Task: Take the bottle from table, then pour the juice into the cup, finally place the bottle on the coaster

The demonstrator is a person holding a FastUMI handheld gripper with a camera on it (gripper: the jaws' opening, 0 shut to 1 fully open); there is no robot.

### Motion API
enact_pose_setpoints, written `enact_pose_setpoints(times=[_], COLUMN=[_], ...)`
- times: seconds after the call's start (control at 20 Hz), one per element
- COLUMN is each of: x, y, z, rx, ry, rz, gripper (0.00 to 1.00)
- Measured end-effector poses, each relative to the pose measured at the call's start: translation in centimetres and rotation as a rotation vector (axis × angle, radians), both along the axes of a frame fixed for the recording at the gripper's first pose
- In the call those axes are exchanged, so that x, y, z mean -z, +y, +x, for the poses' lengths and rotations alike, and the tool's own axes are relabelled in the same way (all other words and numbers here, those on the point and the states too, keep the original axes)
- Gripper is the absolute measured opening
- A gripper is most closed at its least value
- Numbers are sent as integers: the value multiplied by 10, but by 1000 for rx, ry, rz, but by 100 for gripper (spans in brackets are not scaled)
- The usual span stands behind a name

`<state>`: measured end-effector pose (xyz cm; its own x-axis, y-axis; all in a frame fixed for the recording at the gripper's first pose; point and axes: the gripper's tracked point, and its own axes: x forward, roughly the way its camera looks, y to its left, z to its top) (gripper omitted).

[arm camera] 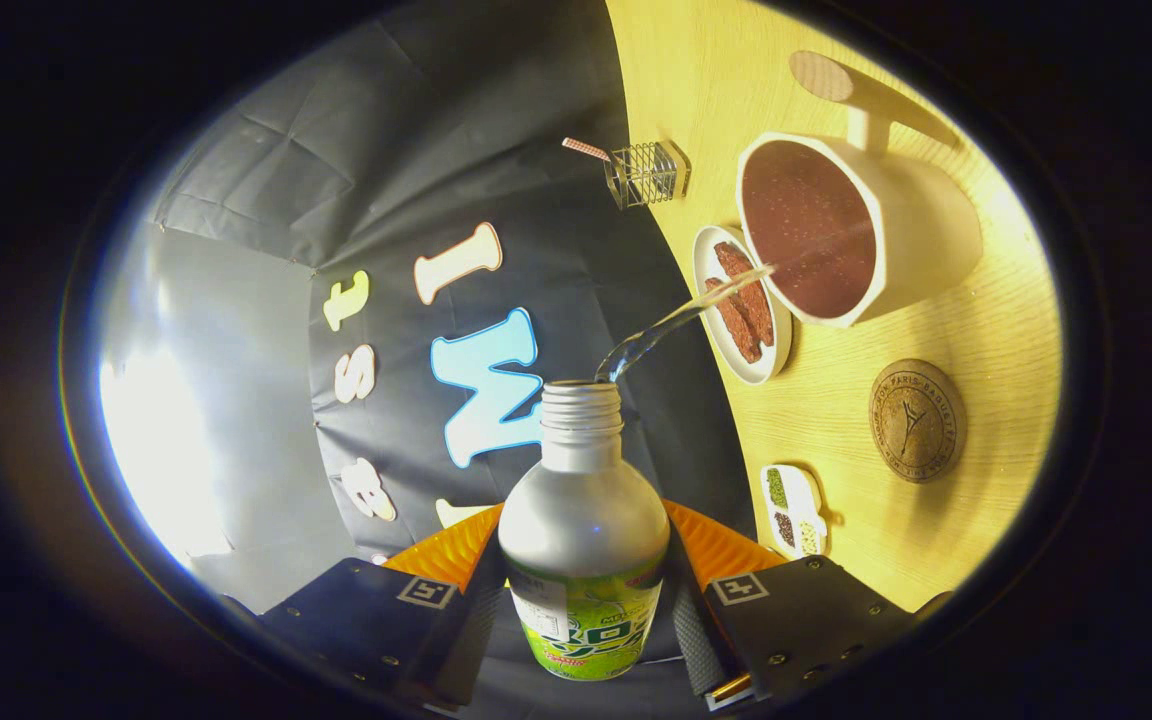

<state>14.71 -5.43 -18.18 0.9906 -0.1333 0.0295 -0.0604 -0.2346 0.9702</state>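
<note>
While the gripper (584, 600) clamps the bottle (583, 540) at the lower centre of the frame, both fingers pressed to its sides, a clear stream arcs from the open neck toward the cup (861, 230) at upper right, already holding dark liquid. Pouring is the step in hand. A plate (711, 250) of brown strips lies beside the cup, under the stream. Next, I judge, comes righting the bottle, then carrying it to the round coaster (917, 420) at right.

gripper (584, 600) rolled hard sideways | jaws clamped on bottle (584, 540), one each side
</note>
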Motion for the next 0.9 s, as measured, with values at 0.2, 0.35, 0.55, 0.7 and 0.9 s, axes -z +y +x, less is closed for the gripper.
enact_pose_setpoints(times=[0.2, 0.35, 0.55, 0.7, 0.9], x=[-2, -6, -11, -14, -16], y=[-1, -2, -4, -5, -6], z=[1, 2, 2, 0, 1], rx=[2, 4, 6, 7, 11], ry=[-10, -16, -25, -37, -44], rz=[17, 23, 36, 47, 66], gripper=[77, 77, 77, 77, 77])
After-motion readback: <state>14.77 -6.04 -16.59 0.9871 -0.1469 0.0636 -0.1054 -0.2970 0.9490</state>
